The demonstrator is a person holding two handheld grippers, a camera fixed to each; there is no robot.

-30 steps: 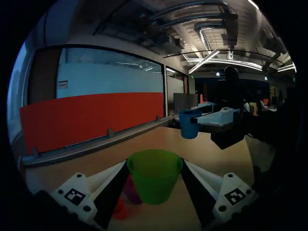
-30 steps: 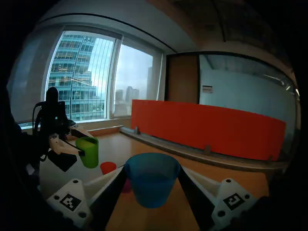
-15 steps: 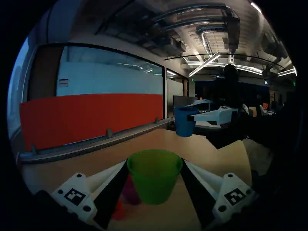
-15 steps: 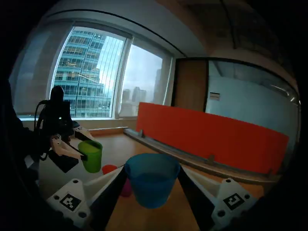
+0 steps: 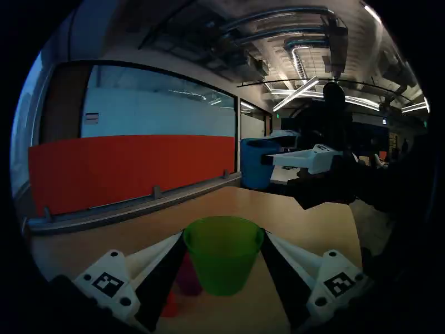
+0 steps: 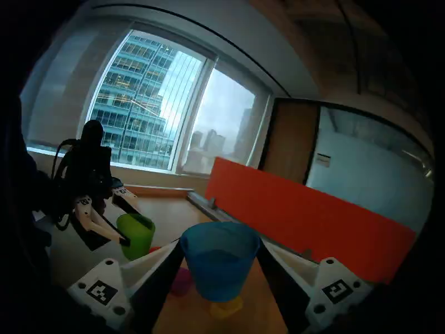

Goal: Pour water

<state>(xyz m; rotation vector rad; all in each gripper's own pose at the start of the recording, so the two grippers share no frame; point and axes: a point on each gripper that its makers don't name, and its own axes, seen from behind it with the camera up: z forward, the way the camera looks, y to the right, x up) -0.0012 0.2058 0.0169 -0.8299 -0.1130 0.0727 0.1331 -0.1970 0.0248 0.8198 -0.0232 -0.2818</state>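
Moved since a second ago: right gripper (image 6: 219, 245) and its blue cup (image 6: 219, 267) have risen and come nearer the left gripper (image 5: 222, 239); in the left gripper view the cup now looks larger, higher and a little farther left.
Right gripper: its two fingers pinch the blue cup from both sides.
Left gripper: its two fingers pinch the green cup (image 5: 222, 261) from both sides, above the wooden table (image 5: 289, 214).
Blue cup to green cup: apart, with the blue one higher, farther off and a little right in the left gripper view (both stand upright).
Water: cannot tell whether either cup holds any.
Below the green cup: a purple cup (image 5: 188, 276) and a red cup (image 5: 170, 305) stand on the table near left, partly hidden by the left finger.
Below the blue cup: a yellow thing (image 6: 225, 307) lies on the table.
Far side: an orange panel (image 5: 128, 167) runs along the table's far edge; a window (image 6: 144, 122) looks onto towers.
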